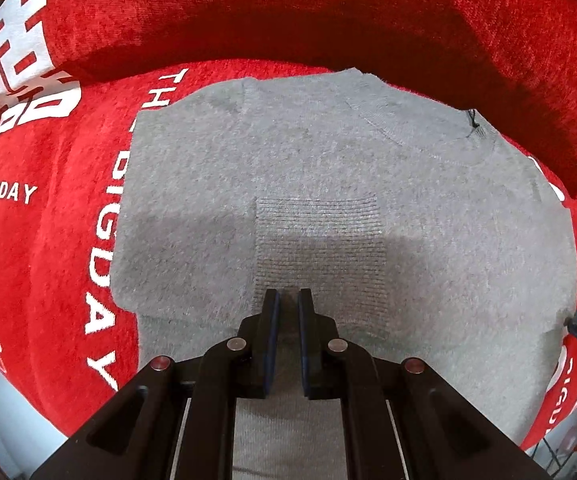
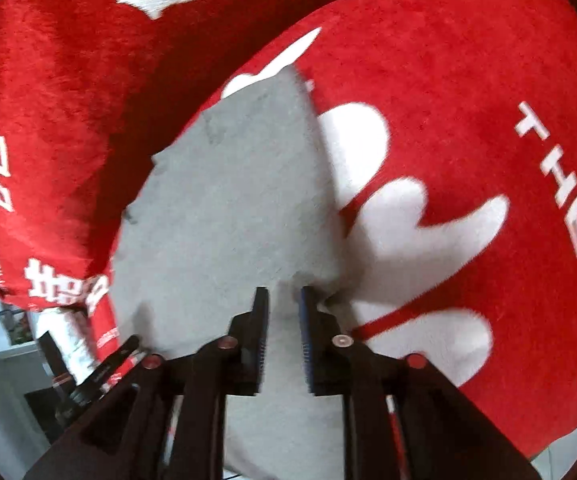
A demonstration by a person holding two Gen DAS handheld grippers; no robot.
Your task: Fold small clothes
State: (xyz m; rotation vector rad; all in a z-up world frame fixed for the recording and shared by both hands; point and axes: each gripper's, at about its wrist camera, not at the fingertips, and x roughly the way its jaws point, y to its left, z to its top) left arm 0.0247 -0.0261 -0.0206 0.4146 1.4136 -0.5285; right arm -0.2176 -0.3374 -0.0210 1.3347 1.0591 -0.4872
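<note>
The left wrist view looks straight down on a grey knitted sweater (image 1: 328,184) spread flat on a red plush sofa cover (image 1: 48,216) printed with white "THE BIGDAY" lettering; its ribbed neckline lies toward one o'clock, a square patch of ribbed knit sits at centre, and the red backrest cushion (image 1: 328,12) curves across the top. Only this view shows the garment nearly whole. The right wrist view, blurred, shows instead the sweater's right-hand edge (image 2: 224,208), running up toward twelve o'clock, large white shapes printed on the red cover at three o'clock, and a pale room with dark furniture beyond the sofa at eight o'clock. The left gripper (image 1: 288,300) points straight down, its jaws clenched to a narrow slit directly over the lower edge of the ribbed patch; whether they pinch the knit cannot be told. The right gripper (image 2: 284,300) tilts steeply down, jaws released with a clear gap, the grey fabric lying under and between them without being pressed; a raised lump of the sweater's edge sits just beside the right-hand fingertip (image 2: 308,304) at about one o'clock. In the left view the right gripper's dark tip shows at four o'clock, beside the sweater's edge.
</note>
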